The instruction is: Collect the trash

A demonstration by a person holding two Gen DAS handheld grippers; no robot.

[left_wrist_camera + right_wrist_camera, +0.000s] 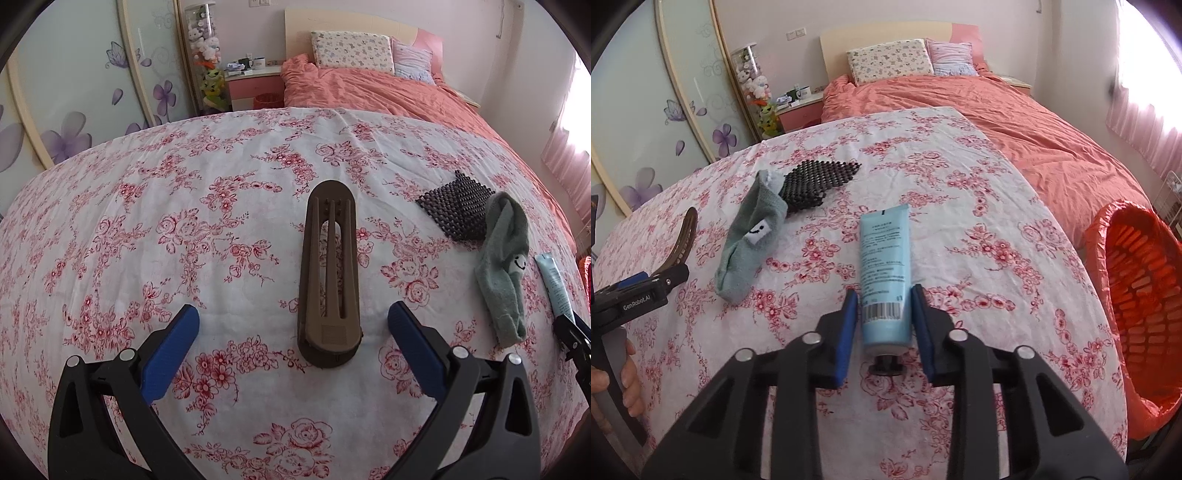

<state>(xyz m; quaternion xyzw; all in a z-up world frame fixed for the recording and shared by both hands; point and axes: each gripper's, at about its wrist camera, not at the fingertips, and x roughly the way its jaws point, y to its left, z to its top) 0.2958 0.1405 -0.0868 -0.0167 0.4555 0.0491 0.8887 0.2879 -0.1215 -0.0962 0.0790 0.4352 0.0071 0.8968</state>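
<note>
A brown slotted plastic piece lies on the flowered cloth, straight ahead of my left gripper, whose blue pads stand wide apart on either side of its near end; it also shows in the right wrist view. A light blue tube with a black cap lies between the blue pads of my right gripper; the pads flank the tube's lower part and look close to its sides. A grey-green sock and a black mesh mat lie to the left; the sock also shows in the left wrist view.
An orange-lined basket stands off the table's right edge. The flowered table fronts a bed with an orange cover. A wardrobe with purple flowers is at the left. The left gripper body sits at the left of the right wrist view.
</note>
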